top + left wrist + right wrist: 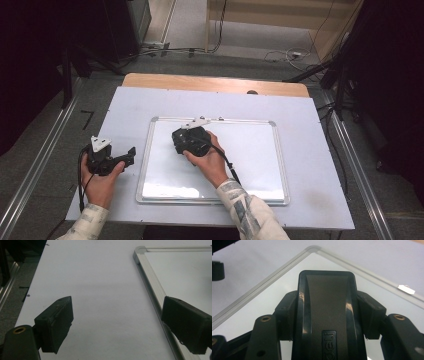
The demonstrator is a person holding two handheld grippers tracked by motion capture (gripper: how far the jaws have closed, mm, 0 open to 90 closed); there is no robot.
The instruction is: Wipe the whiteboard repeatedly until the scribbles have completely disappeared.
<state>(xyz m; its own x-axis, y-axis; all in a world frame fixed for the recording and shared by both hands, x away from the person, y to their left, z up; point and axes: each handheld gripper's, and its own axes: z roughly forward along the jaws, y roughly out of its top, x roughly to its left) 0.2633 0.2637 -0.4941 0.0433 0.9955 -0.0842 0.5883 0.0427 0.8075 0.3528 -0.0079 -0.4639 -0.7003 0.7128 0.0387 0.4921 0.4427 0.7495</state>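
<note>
A whiteboard (250, 155) with a silver frame lies flat on the white table cover. My right gripper (186, 141) rests on the board near its far left corner and is shut on a black eraser (327, 290). In the right gripper view the jaws press on both sides of the eraser, and the board's corner (312, 249) lies just beyond it. My left gripper (131, 152) sits on the cover left of the board, open with nothing between its fingers (56, 320). The board's left frame edge (150, 277) runs beside its right finger.
The white cover (125, 105) lies over a wooden table (200, 82) whose far edge shows. A small white tab (406, 289) sits on the board's far frame. Metal rails (40, 160) flank the table, and cables (285, 54) lie on the floor beyond.
</note>
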